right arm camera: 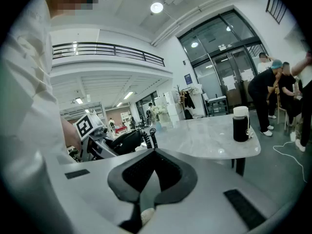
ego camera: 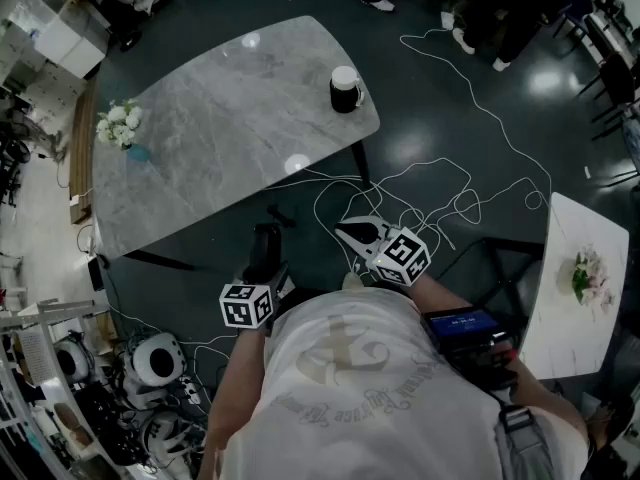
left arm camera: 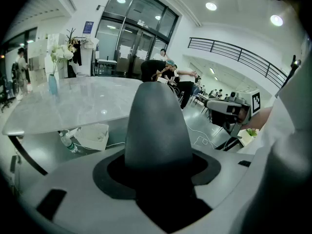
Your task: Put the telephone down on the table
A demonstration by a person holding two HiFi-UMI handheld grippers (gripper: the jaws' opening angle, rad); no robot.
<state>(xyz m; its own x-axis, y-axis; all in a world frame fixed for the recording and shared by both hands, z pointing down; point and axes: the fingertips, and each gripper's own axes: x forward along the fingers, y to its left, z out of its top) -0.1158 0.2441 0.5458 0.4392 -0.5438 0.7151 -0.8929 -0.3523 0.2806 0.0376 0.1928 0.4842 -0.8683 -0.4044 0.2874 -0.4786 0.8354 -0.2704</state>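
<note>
The left claw [ego camera: 266,268] grips the black telephone handset [left arm camera: 158,126] in the air, short of the marble bench [ego camera: 230,118]. The right claw [ego camera: 358,236] is closed and empty. A white-lidded black bottle [ego camera: 345,88] and a flower vase [ego camera: 122,128] stand on the bench. Cables [ego camera: 440,183] sprawl over the floor.

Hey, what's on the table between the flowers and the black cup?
Nothing. In the head view the grey table is bare between the flowers and the black cup, apart from light reflections.
</note>
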